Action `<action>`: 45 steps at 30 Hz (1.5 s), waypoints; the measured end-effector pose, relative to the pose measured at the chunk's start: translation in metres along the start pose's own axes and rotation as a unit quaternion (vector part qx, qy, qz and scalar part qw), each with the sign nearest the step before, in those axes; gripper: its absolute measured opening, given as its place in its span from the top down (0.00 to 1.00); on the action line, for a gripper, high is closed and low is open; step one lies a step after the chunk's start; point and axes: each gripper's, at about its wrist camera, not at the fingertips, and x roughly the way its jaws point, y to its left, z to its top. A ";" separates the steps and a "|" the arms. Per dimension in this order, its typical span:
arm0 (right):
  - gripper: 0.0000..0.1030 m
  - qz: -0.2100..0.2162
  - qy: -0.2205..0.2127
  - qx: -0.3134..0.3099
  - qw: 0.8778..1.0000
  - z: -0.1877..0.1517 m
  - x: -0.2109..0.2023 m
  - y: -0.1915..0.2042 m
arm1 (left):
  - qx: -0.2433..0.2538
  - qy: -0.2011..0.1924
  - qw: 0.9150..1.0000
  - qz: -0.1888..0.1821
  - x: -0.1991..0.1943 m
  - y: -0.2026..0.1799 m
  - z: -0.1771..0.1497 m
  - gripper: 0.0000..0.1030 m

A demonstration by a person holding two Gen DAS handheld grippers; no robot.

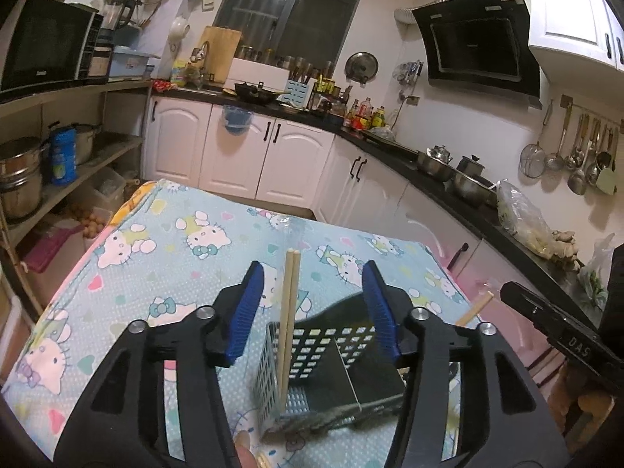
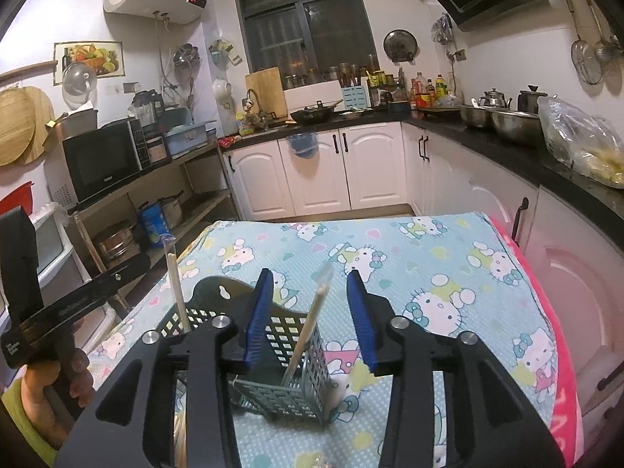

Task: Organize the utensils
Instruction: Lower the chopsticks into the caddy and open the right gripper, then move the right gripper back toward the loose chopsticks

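A grey perforated utensil holder with two compartments stands on the cloth-covered table. A pair of wooden chopsticks stands upright in its left compartment, between the blue pads of my left gripper and nearer the left pad, touching neither. That gripper is open. In the right wrist view a chopstick in a clear wrapper leans in the right compartment. It rises between the pads of my right gripper, which is open and clear of it. The left pair shows at the holder's far side.
The table wears a light blue cartoon-cat cloth with a pink edge on the right. A hand holds the left tool at the left edge. White cabinets and a black counter with pots run behind and to the right.
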 end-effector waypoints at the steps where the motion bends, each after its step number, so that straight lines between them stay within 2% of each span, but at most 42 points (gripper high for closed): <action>1: 0.60 -0.001 0.000 -0.001 1.000 -0.001 -0.002 0.000 | 0.000 0.001 1.000 -0.001 -0.002 0.000 0.000 0.54; 18: 0.48 -0.012 0.005 -0.015 1.000 -0.026 -0.039 0.010 | -0.004 0.014 1.000 -0.021 -0.034 -0.004 -0.022 0.25; 29: 0.47 -0.002 0.005 -0.024 1.000 -0.040 -0.062 0.022 | -0.010 0.020 1.000 -0.018 -0.056 0.002 -0.036 0.23; 45: 0.47 0.013 0.020 -0.044 0.999 -0.061 -0.078 0.045 | -0.023 0.032 0.999 0.011 -0.084 0.026 -0.061 0.21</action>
